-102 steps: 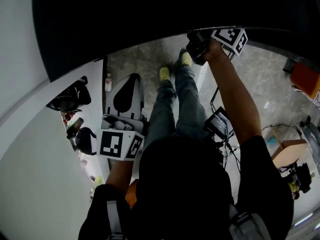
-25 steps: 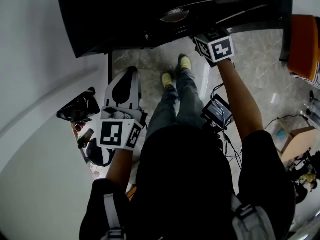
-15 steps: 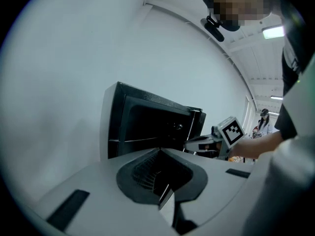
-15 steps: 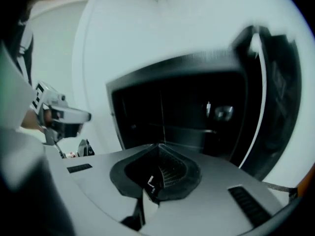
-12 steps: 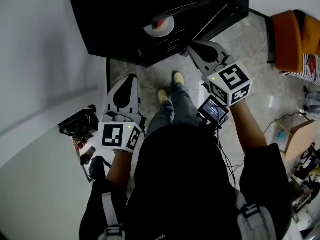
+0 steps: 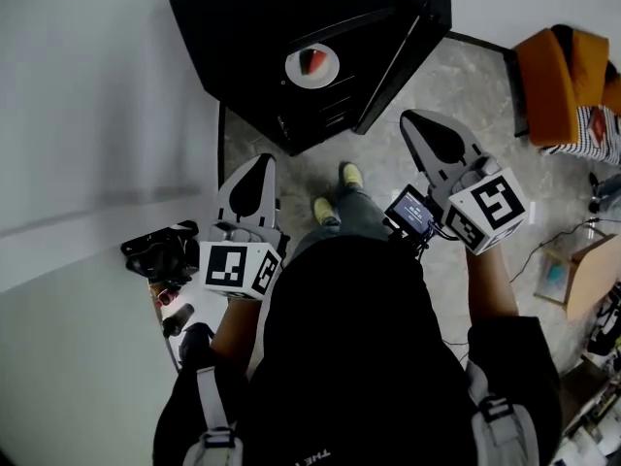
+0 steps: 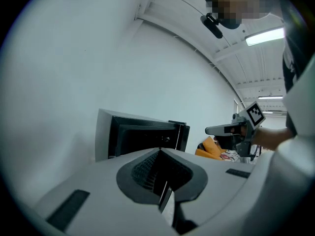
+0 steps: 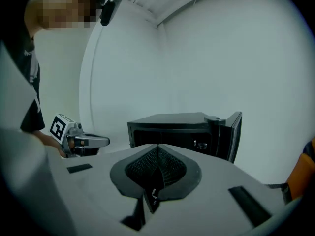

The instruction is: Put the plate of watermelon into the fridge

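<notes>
Inside the open fridge [image 6: 243, 27]: plate [image 6: 299, 70] of watermelon [image 6: 315, 61].
Left gripper [image 6: 260, 160] and right gripper [image 6: 411, 117] hang well short of it, each with jaws pressed together, empty.

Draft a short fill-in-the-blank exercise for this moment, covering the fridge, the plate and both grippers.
1. The door of the black fridge stands ___.
2. The jaws of the left gripper and of the right gripper are both ___, with nothing between them.
3. The white plate carries a red piece of ___.

Missing words: open; shut; watermelon.
</notes>
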{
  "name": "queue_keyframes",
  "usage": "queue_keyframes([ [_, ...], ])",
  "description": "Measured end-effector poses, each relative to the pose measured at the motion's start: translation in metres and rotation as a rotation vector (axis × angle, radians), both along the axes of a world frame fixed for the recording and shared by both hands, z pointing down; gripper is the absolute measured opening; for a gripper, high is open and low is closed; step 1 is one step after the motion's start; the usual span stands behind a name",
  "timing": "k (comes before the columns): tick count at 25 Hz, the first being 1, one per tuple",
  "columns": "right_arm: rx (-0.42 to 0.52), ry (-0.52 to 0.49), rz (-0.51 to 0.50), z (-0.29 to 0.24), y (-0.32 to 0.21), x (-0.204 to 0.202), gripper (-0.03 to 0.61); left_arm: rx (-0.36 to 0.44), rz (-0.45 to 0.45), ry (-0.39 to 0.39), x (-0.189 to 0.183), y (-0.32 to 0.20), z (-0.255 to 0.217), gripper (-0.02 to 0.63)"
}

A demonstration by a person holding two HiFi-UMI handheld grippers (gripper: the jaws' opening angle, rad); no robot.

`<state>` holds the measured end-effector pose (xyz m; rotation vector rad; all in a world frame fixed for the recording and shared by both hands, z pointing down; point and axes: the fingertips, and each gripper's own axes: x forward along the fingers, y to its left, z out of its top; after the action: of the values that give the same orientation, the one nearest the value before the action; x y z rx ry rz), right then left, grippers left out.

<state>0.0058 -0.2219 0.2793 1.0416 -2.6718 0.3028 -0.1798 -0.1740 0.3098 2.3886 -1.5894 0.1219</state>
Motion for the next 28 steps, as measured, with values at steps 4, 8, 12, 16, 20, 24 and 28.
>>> queue_keyframes([
  [4,0.019,-0.016,0.035,-0.012,0.02,0.005,0.014,0.038,0.002,0.008,-0.001,0.009,-0.013,0.012],
  [8,0.007,-0.012,0.04,-0.01,0.038,0.006,0.014,0.039,0.011,0.016,0.004,0.017,-0.015,0.014],
  [12,-0.001,-0.028,0.053,-0.008,0.038,0.01,0.014,0.037,0.018,0.006,0.007,0.018,-0.015,0.012],
  [16,-0.001,-0.026,0.043,-0.002,0.038,0.014,0.014,0.022,0.011,-0.005,0.011,0.02,-0.011,0.012],
  [20,-0.022,-0.048,0.052,0.003,0.04,0.024,0.014,0.009,0.006,-0.013,0.02,0.025,-0.009,0.012],
  [24,-0.025,-0.043,0.057,0.004,0.05,0.044,0.014,-0.006,0.008,-0.017,0.038,0.037,-0.008,0.012],
  [28,-0.015,-0.049,0.061,0.0,0.069,0.068,0.014,-0.003,0.019,-0.019,0.064,0.055,-0.011,0.012],
])
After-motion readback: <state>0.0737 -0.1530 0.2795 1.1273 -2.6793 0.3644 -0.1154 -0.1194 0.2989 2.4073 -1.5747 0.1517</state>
